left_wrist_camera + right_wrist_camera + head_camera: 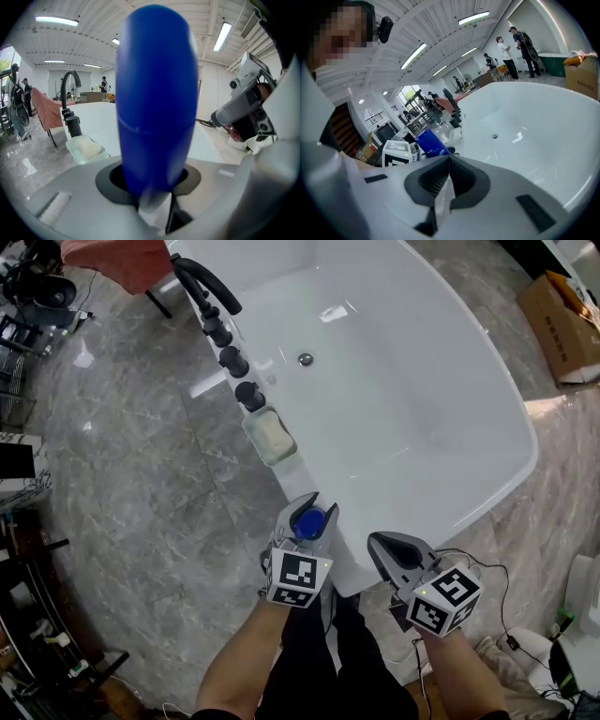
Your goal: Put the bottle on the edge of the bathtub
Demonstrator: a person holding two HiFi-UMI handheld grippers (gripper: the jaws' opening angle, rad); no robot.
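Observation:
A blue bottle (pixel 306 520) stands upright between the jaws of my left gripper (pixel 314 508), which is shut on it. It sits right at the near end of the white bathtub's rim (pixel 309 486); whether its base touches the rim is hidden. In the left gripper view the bottle (pixel 157 93) fills the middle, with the tub behind it. My right gripper (pixel 382 544) hovers just right of it, beside the tub's near corner, shut and holding nothing. From the right gripper view the bottle (pixel 431 143) shows off to the left.
Along the rim farther off sit a soap dish (pixel 270 435), black round knobs (pixel 234 362) and a black faucet (pixel 204 282). A pink towel (pixel 117 261) hangs at the top left. A cardboard box (pixel 562 324) stands at the right; cables (pixel 487 577) lie on the marble floor.

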